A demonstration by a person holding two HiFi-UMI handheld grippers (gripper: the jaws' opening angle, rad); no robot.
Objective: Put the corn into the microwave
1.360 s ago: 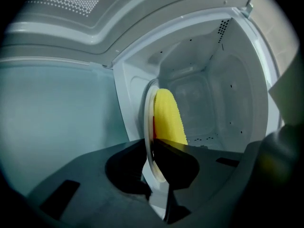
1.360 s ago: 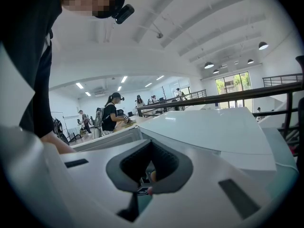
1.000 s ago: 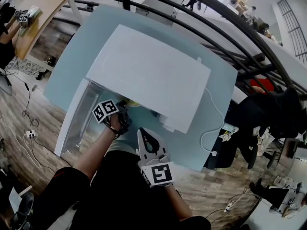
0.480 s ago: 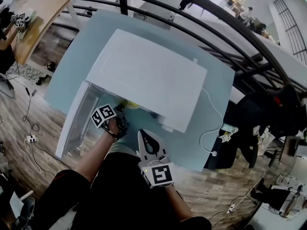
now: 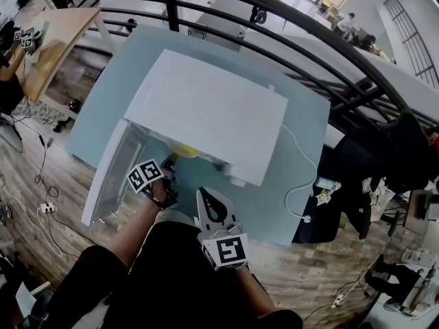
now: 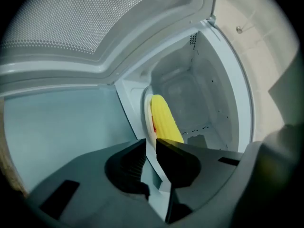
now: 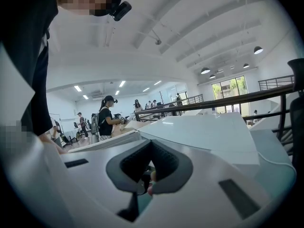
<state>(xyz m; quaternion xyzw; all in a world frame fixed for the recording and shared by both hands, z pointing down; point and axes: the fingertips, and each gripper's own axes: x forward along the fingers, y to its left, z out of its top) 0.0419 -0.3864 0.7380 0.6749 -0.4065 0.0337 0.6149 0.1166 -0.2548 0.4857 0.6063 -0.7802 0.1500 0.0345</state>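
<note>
With the corn (image 6: 164, 120) lying inside the microwave (image 5: 206, 108) at twelve o'clock off my left gripper (image 6: 150, 144), its empty jaws are closing narrow to clear the doorway, while my right gripper (image 7: 152, 148) idles, jaws together, at five o'clock.

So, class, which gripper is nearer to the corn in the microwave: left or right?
Left. The left gripper is at the microwave's open front, the corn just beyond its closing, empty jaws. The right gripper is outside, farther back near the person's body.
</note>
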